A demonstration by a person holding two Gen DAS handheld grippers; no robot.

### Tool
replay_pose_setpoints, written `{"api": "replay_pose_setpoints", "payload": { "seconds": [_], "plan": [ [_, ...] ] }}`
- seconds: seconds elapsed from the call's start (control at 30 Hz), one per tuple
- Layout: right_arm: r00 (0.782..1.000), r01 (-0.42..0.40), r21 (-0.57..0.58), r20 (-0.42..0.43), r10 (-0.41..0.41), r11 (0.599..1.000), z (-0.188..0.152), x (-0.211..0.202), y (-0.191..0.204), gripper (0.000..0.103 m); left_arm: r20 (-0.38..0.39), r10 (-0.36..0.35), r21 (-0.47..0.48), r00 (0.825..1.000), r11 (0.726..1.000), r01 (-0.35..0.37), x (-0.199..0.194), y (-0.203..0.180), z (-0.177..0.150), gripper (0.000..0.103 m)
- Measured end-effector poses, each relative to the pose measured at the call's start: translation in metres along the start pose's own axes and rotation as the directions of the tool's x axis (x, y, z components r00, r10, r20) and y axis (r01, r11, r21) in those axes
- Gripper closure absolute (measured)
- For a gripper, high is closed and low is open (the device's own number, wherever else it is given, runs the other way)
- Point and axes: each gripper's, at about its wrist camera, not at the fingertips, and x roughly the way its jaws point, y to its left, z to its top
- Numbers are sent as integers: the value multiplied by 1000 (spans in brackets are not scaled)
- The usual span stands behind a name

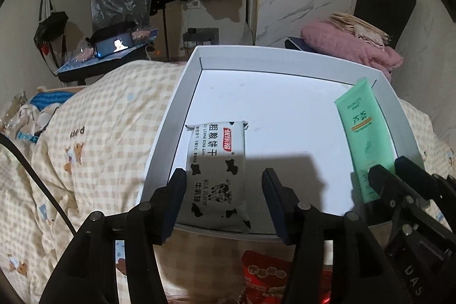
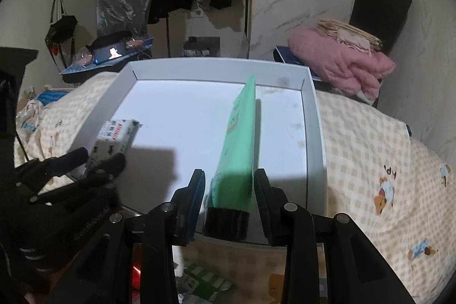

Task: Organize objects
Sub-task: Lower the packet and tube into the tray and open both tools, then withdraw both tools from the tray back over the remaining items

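Both hands are at the near edge of the white tray, which sits on the checked blanket. L gripper has jaws spread w/ a clear gap on the right side of the biscuit pack; the left pad sits at the pack's edge, so it reads as let go, pack lying flat in the tray's near-left corner. R gripper straddles the green tube near its black cap; tube stands on edge, tail toward the far wall. In the right wrist view small gaps show betw pads and tube, so prob loose, but I can't tell for sure if it's pinched or just resting. To do this step well: pull L straight back & up so the pad doesn't drag the pack; w/ R, lay the tube flat alongside the right wall before opening fully, else it may tip & roll. More packets wait on the bed below the tray's near edge
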Motion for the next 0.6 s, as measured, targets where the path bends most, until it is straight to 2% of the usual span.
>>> {"api": "replay_pose_setpoints", "payload": {
  "seconds": [0.13, 0.23, 0.3, 0.4, 0.53, 0.6],
  "plan": [
    [1000, -17, 36, 26, 16, 999, 4, -6, -5, 66, 14, -2, -3, 1000, 1000, 2, -8, 0, 2, 41],
    [997, -67, 81, 47, 63, 994, 8, -16, -13, 66, 22, -2, -49, 1000, 999, 3, -19, 5, 4, 41],
    [992, -116, 107, 60, 110, 988, 13, -28, -17, 66, 46, -53, -144, 998, 988, 59, -36, 14, 3, 41],
    [984, -157, 120, 109, 144, 980, 20, -57, -18, 66, 75, -135, -208, 988, 967, 148, -63, 23, -3, 40],
    [965, -227, 118, 162, 207, 967, 26, -103, -21, 66, 121, -166, -258, 979, 947, 192, -105, 33, -7, 38],
    [954, -263, 121, 184, 238, 957, 25, -131, -24, 66, 136, -146, -272, 980, 946, 178, -129, 36, -10, 36]
  ]
}}
